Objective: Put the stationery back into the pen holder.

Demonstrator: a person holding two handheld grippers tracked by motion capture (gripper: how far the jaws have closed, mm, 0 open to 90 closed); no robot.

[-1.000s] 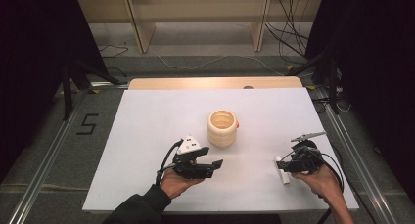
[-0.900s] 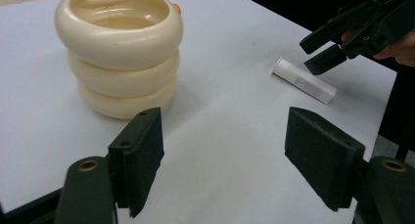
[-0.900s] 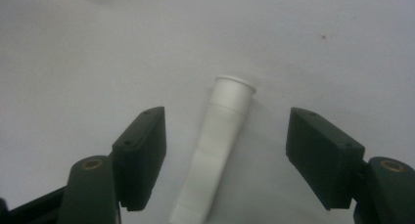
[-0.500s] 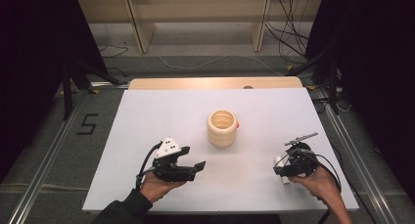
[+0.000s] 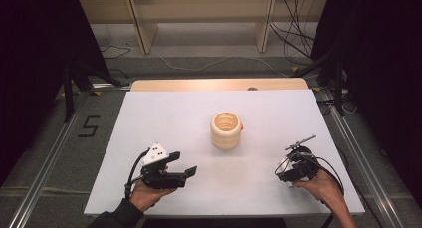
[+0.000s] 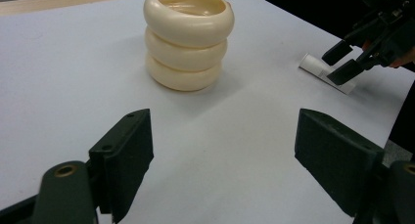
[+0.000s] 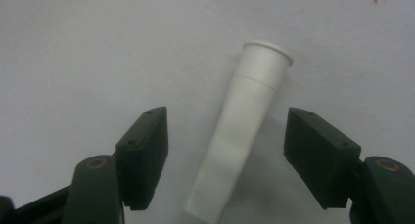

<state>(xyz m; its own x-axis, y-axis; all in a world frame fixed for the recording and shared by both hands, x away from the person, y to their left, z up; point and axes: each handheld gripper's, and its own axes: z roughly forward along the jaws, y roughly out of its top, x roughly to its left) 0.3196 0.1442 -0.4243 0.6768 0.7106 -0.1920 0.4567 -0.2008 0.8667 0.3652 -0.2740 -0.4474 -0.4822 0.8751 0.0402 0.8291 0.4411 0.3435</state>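
A cream ringed pot (image 5: 226, 130) stands in the middle of the white tabletop (image 5: 164, 118). The right gripper (image 7: 225, 155) has its fingers wide around a small white tube (image 7: 240, 131) lying flat. The left gripper (image 6: 222, 160) is wide too, holding nothing.

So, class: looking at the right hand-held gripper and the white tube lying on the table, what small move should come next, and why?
Probably lower a little and close. The right hand-held gripper has its jaws open on either side of the white tube, which lies flat on the table between them, not yet gripped. The left hand-held gripper is open too, apart from the cream ringed pot.
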